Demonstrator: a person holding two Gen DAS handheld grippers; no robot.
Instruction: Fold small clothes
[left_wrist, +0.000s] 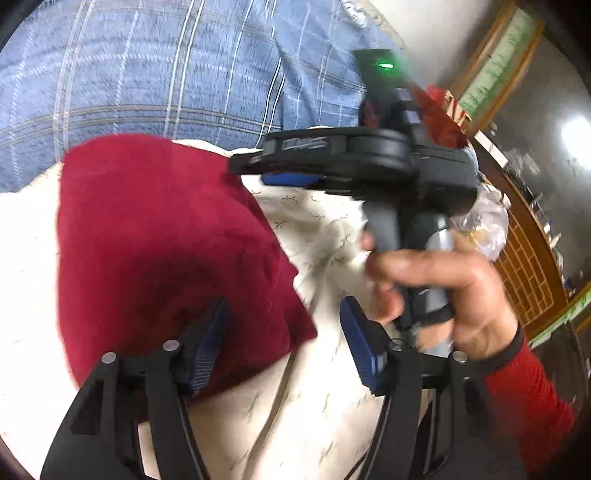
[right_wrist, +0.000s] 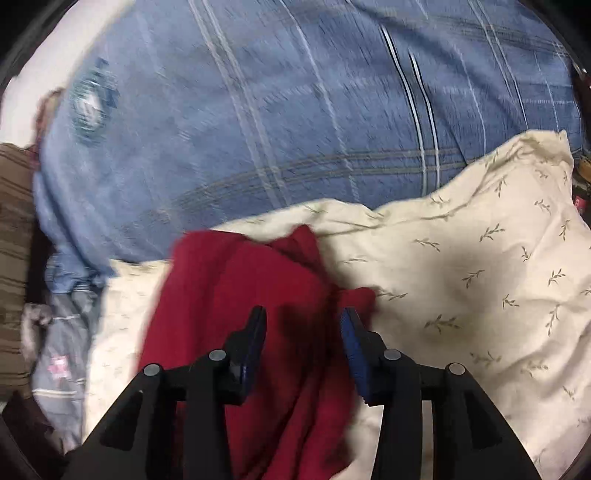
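A dark red garment (left_wrist: 155, 236) lies on a cream leaf-print sheet (left_wrist: 295, 406). My left gripper (left_wrist: 284, 328) is open, its left finger over the garment's near edge, its right finger over the sheet. In the right wrist view the red garment (right_wrist: 258, 302) lies crumpled on the sheet (right_wrist: 461, 266). My right gripper (right_wrist: 303, 332) is open just above the garment, holding nothing. The right gripper also shows in the left wrist view (left_wrist: 288, 173), held in a hand beyond the garment's right edge.
A blue plaid quilt (right_wrist: 277, 110) lies behind the sheet. Grey and brown striped fabrics (right_wrist: 59, 350) are piled at the left. A wooden lattice cabinet (left_wrist: 524, 266) and a crumpled plastic bag (left_wrist: 480, 218) are at the right.
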